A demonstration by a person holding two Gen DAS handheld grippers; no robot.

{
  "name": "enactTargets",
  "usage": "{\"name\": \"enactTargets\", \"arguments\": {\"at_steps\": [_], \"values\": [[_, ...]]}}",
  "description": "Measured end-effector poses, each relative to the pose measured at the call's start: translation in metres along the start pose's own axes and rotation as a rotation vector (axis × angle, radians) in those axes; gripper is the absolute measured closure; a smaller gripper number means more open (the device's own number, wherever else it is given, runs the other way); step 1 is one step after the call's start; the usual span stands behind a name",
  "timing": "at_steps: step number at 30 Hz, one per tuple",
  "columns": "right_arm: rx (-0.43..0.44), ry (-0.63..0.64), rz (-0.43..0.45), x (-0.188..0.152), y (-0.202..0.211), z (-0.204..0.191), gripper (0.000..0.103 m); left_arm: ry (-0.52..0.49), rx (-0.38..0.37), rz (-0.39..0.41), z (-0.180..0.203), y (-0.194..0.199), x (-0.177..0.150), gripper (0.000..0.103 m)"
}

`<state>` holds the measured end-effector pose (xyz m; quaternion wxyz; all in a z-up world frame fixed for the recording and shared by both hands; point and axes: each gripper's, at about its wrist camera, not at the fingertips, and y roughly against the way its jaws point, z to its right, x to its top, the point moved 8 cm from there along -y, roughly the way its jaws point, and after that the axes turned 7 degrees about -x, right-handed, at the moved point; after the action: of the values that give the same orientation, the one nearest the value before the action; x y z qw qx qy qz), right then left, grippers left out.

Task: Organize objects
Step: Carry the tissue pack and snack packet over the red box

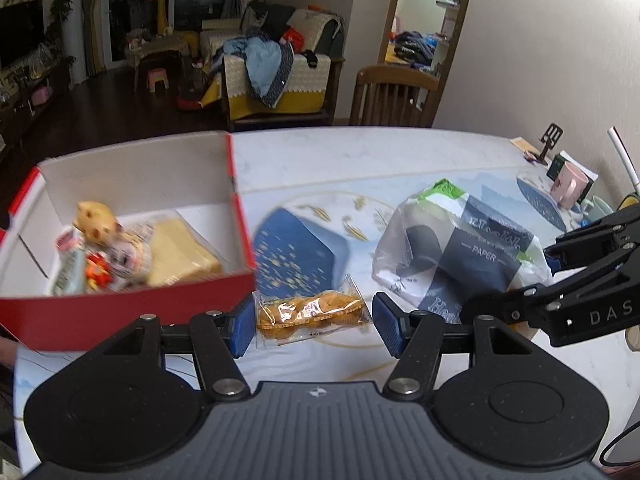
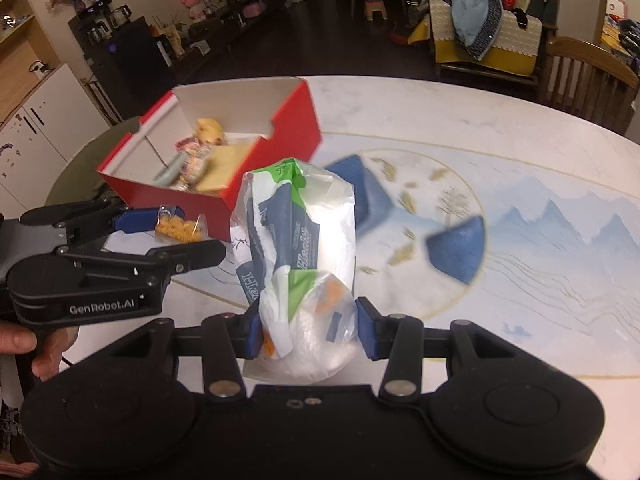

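Observation:
A clear packet of yellow snacks (image 1: 312, 316) sits between the blue pads of my left gripper (image 1: 314, 328), which is shut on it just above the table. The right wrist view shows the same packet (image 2: 180, 228) in the left gripper (image 2: 192, 232), close to the red box. My right gripper (image 2: 310, 330) is shut on a plastic-wrapped pack of paper rolls (image 2: 300, 240), blue, white and green. In the left wrist view that pack (image 1: 460, 248) hangs from the right gripper (image 1: 512, 280). The open red box (image 1: 120, 308) (image 2: 288, 128) holds a small toy, sachets and a yellow block.
The round table (image 2: 520, 184) has a mountain-print cover. A pink mug (image 1: 568, 190), a green cup and a black stand (image 1: 550, 140) sit at its far right edge. A wooden chair (image 1: 394, 96) stands behind it. A person's hand (image 2: 24, 344) grips the left handle.

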<state>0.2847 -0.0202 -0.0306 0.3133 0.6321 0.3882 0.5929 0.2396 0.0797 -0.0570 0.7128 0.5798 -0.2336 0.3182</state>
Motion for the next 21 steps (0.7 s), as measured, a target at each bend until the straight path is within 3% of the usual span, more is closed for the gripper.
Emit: {"name": "enactTargets", "arguments": {"at_steps": [12,21], "values": [[-0.015,0.085,0.050,0.060,-0.022,-0.066,0.058,-0.011,0.098,0.049,-0.087,0.028,0.032,0.043],[-0.035,0.130,0.079,0.117,-0.055,-0.107,0.057,0.004,0.178,0.052,-0.158,0.025,0.051,0.042]]}}
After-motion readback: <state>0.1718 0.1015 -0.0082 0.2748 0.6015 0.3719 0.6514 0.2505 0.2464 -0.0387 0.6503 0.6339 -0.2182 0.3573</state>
